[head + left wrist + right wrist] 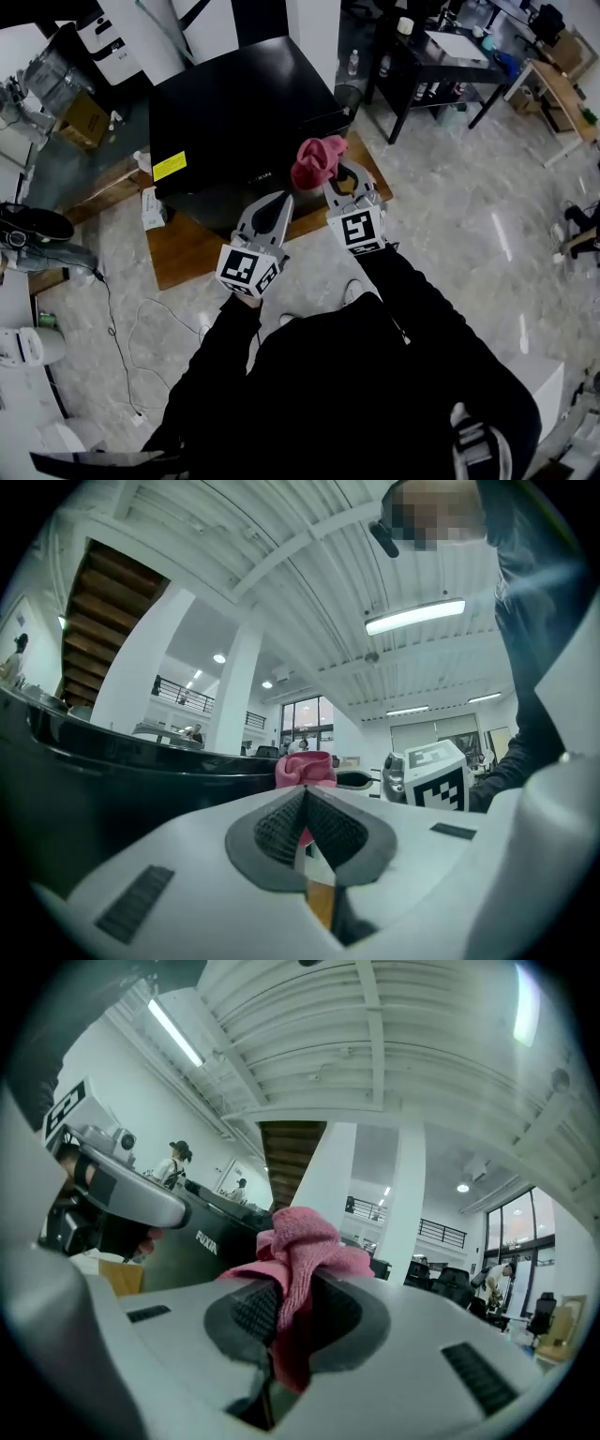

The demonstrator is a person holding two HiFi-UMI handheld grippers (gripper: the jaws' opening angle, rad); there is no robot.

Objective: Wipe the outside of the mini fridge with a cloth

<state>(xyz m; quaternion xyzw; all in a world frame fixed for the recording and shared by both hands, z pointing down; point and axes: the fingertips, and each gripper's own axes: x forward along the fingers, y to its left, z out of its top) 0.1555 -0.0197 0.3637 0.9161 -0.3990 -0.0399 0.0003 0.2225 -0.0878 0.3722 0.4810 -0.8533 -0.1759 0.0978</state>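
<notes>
black mini fridge (234, 112) stands on a low wooden board (187, 258) on the pale marble floor (450, 234), seen from above, front face toward the person. the person's dark sleeves (375, 309) reach in from the bottom edge. left hand-held gripper (279, 204) sits low in front of the fridge front. in the left gripper view its jaws are pressed together with nothing between them (306, 803), and the fridge (94, 789) fills the left side. right hand-held gripper (343, 180) is just beside the left one, at the fridge's front right corner. its jaws are clamped on a pink cloth (298, 1241), which bunches up above the jaws (286, 1293). in the head view the cloth (319, 161) sits over the fridge's front top edge near that corner; contact can't be confirmed. a yellow label (170, 166) is on the fridge's front left edge.
</notes>
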